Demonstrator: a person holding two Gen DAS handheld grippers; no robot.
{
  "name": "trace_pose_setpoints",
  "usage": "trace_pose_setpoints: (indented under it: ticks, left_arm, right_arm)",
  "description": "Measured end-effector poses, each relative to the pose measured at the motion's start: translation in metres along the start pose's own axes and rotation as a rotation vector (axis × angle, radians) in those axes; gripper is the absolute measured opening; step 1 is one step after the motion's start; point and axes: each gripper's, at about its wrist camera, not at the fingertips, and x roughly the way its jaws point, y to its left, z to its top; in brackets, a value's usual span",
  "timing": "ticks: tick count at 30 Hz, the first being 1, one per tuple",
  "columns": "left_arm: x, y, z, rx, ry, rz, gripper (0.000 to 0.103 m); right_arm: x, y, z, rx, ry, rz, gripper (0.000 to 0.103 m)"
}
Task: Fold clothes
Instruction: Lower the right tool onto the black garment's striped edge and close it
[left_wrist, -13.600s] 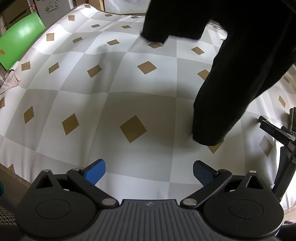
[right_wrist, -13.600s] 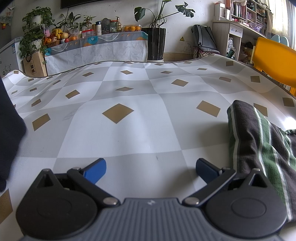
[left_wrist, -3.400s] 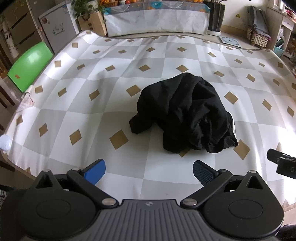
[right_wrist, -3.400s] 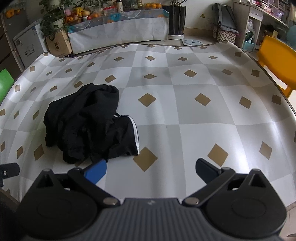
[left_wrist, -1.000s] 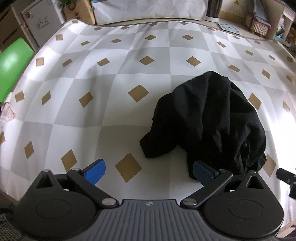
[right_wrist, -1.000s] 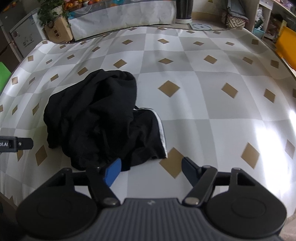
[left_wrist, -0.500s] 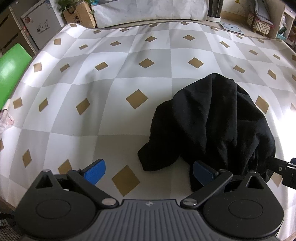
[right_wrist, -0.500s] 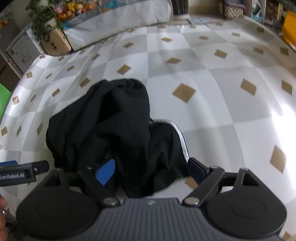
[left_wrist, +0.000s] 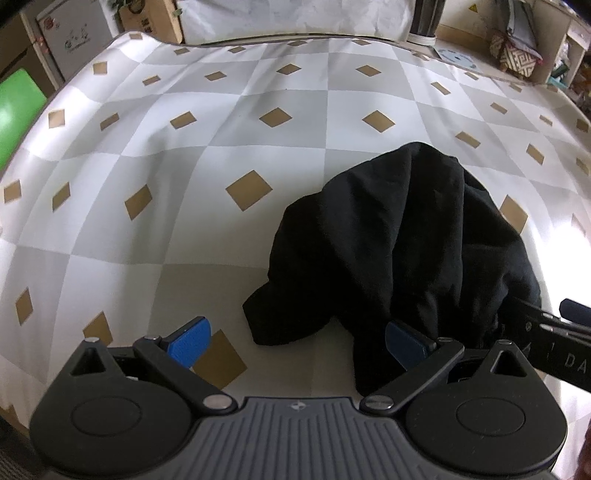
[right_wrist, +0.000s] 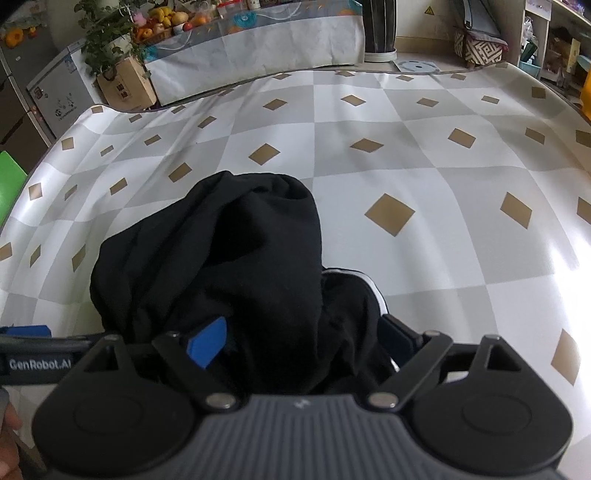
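Hand-held gripper on the right (right_wrist: 301, 347) is standing wide apart over the near edge of the black garment (right_wrist: 229, 266), its jaws having just been opening, with bunched cloth lying between the blue pads (right_wrist: 207, 341) but not pinched. The garment is sitting in a crumpled heap on the checked bench (right_wrist: 424, 177), a white-striped hem (right_wrist: 373, 291) showing at its right side. The left hand-held gripper (left_wrist: 295, 341) is also spread wide, empty, hovering at the heap's left lobe (left_wrist: 284, 317); its right pad is just at the cloth. Judged step: approaching to take hold, ahead of spreading; no fold is made yet. The next move is calling for both to close on separate edges, ideally the hem and a corner, then lift and draw apart to flatten. Layers are tangled, so the risk is catching several plies at once.
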Motion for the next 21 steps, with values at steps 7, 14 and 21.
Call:
trace_pose_setpoints:
  ticks: [7, 14, 21]
  left_arm:
    - [0.0, 0.0, 0.0, 0.001, -0.028, -0.025, 0.101]
    - [0.01, 0.005, 0.0, -0.042, 0.005, -0.057, 0.101]
    - [0.017, 0.004, -0.001, -0.034, 0.007, -0.047, 0.1]
  right_arm:
    - [0.01, 0.001, 0.002, 0.005, 0.047, -0.013, 0.089]
    - [0.022, -0.006, 0.003, 0.086, 0.085, 0.026, 0.086]
    - [0.029, -0.004, 0.001, 0.079, 0.1, 0.046, 0.047]
